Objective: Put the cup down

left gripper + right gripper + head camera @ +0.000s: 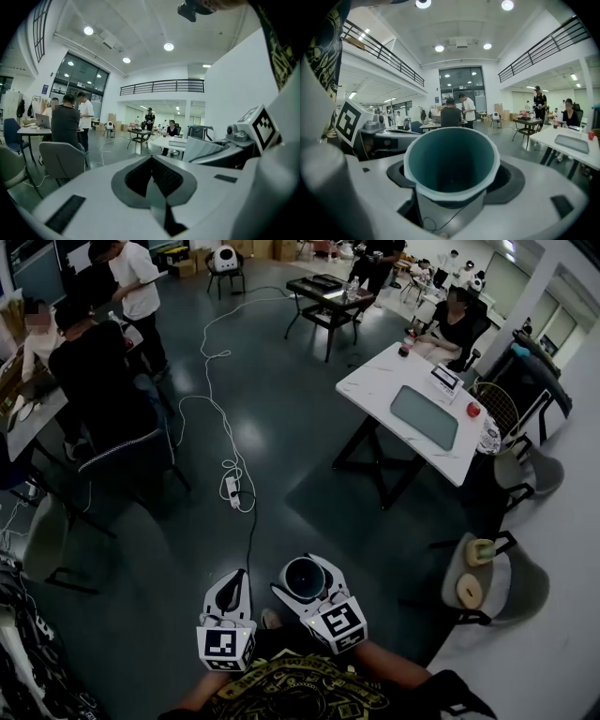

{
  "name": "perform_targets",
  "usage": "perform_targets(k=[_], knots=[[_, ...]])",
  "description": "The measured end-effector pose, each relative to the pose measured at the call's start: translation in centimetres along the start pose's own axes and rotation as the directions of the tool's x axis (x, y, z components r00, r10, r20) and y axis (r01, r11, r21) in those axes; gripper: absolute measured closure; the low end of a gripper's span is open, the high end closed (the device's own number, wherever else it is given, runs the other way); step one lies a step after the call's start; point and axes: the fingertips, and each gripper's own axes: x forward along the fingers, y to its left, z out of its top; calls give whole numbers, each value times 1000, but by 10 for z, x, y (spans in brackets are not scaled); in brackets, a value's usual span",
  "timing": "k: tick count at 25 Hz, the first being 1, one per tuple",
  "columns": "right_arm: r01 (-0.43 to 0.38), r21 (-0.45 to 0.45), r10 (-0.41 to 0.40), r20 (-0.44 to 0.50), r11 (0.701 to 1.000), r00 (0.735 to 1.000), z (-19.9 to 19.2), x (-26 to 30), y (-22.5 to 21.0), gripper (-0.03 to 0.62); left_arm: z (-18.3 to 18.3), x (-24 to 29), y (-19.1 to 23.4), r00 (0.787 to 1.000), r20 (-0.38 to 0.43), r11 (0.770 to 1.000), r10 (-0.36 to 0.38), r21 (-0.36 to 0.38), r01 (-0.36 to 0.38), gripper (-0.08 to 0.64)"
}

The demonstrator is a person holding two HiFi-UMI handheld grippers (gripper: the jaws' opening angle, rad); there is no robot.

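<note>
Cup [450,159] stands mouth up, clamped between the wide-set jaws of the right gripper [307,583], over bare floor; the white table [375,381] lies well ahead, rightward. Left gripper [152,190] closed, empty, beside it

Two grippers: the left gripper [238,577] and the right gripper [306,568]. One cup [302,581]. One white table [373,381], bearing one grey tray [425,416] and one small red round thing [473,410]. One seated person [456,322] is at the white table's far end. Well left of the white table are three people [98,371], close together. Beyond the white table stands one dark table [323,292], with one person in black [375,263] at it. Right of the white table are two grey chairs [530,474]; the one farther from the white table carries two ring-shaped things [467,592]. On the floor left of the white table lies one power strip [232,488].
</note>
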Motion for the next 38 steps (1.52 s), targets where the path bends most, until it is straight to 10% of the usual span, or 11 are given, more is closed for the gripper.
perform_targets(k=[38], knots=[[241, 132, -250, 57, 962, 967, 12, -78, -206, 212, 55, 172, -151, 966, -45, 959, -255, 114, 258, 551]])
